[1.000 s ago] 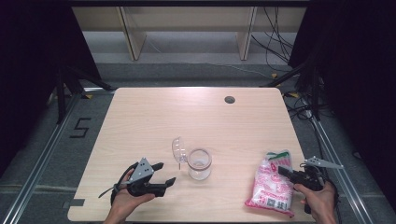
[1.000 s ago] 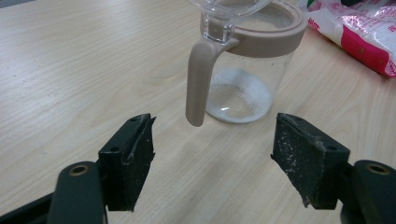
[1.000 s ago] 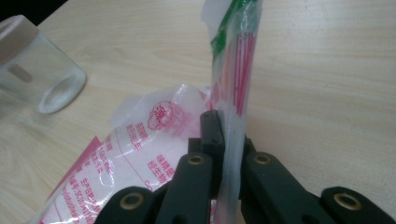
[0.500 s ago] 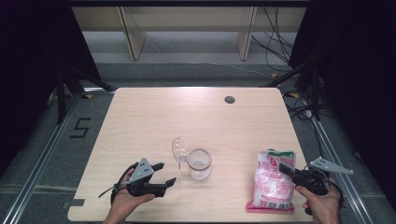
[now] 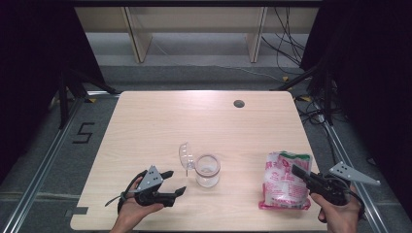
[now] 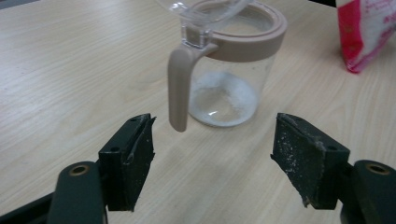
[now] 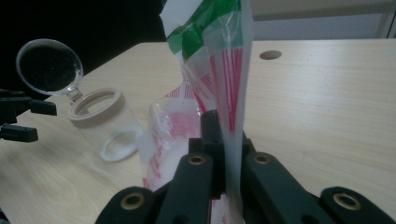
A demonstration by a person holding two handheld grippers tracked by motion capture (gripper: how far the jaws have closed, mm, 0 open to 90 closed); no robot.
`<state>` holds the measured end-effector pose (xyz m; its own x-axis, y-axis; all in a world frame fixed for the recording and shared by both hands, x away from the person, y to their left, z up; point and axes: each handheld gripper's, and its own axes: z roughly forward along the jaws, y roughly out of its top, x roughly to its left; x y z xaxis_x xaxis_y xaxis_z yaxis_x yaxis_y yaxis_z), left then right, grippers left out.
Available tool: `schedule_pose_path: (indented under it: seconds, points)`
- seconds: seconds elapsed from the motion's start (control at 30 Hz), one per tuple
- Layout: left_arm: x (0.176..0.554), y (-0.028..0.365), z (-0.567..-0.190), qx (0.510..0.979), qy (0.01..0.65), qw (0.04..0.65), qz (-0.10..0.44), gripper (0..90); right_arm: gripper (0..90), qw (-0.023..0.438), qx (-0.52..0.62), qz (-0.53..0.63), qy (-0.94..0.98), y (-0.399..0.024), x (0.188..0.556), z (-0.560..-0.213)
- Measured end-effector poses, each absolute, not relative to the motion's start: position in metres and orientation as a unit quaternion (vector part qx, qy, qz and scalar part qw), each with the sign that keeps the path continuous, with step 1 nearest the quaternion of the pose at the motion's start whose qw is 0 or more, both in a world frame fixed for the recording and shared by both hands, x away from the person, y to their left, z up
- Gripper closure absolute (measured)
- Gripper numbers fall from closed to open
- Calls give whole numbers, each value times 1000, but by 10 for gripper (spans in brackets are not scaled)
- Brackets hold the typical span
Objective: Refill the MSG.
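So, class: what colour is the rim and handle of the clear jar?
Beige-tan, on the jar; the left gripper view shows it best.

Cut off by the top edge in the left gripper view: the open clear lid of the round glass jar with beige rim and handle [image 6: 229, 65], and most of the pink-and-white plastic bag [image 6: 366, 32] at the right corner. Too small to read in the high view: print on that bag. Hidden behind bag film in the right gripper view: tips of the right claw [image 7: 229, 140].
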<state>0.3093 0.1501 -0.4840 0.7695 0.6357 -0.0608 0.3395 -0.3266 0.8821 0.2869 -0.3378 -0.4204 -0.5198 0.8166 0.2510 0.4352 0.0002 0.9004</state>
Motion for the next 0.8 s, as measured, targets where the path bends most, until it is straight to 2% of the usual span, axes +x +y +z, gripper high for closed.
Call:
schedule_pose_path:
  seconds: [0.17,0.23,0.47,0.8]
  points:
    - [298,141,-484,807,293,490,150,288,900,183,445,542,688,-330,286,-409]
    - [294,137,-485,807,291,492,147,289,900,199,432,543,692,-325,289,-404]
    - [290,124,-486,812,272,496,144,293,900,197,429,540,697,-318,298,-395]
    - [282,79,-491,819,238,505,132,295,900,200,409,543,705,-303,306,-372]
